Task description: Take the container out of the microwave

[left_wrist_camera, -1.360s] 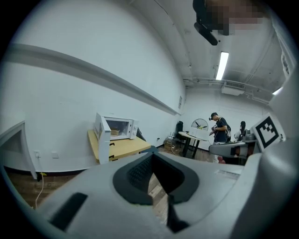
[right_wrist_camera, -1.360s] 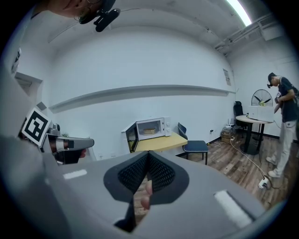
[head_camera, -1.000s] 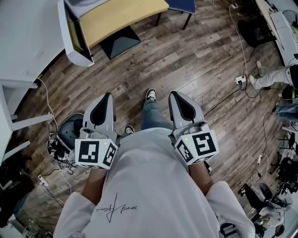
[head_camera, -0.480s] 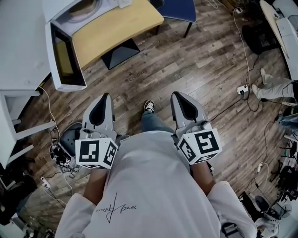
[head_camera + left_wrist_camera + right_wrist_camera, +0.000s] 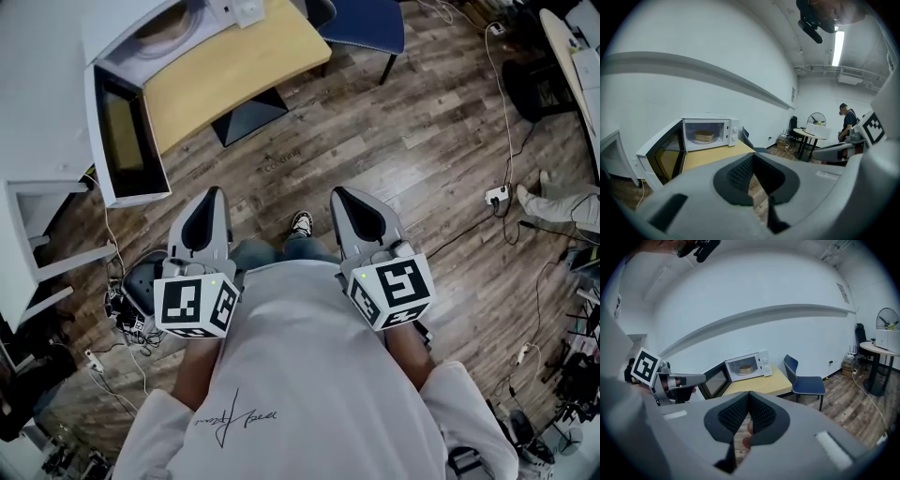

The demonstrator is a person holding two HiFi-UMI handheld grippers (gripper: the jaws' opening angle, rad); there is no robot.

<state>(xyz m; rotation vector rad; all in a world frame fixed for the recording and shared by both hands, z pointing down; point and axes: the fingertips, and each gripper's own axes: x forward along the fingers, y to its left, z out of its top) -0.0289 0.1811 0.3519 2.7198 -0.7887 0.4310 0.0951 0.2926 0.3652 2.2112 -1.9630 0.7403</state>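
Container (image 5: 704, 136) sits inside microwave (image 5: 733, 132); door (image 5: 122, 141) swung open. Left gripper (image 5: 212, 197), right gripper (image 5: 339, 195): jaws closed, nothing held, both well short of microwave. Container looks light, shallow, stiff, possibly hot. Best hold probably near rim.

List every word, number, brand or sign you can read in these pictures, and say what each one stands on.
No text reads clearly.
Script on the white shirt: cursive, upside down, unreadable.
Print on the floor: too small to read.
On the left gripper and right gripper: black square markers only, no words.
On the microwave: no brand legible.
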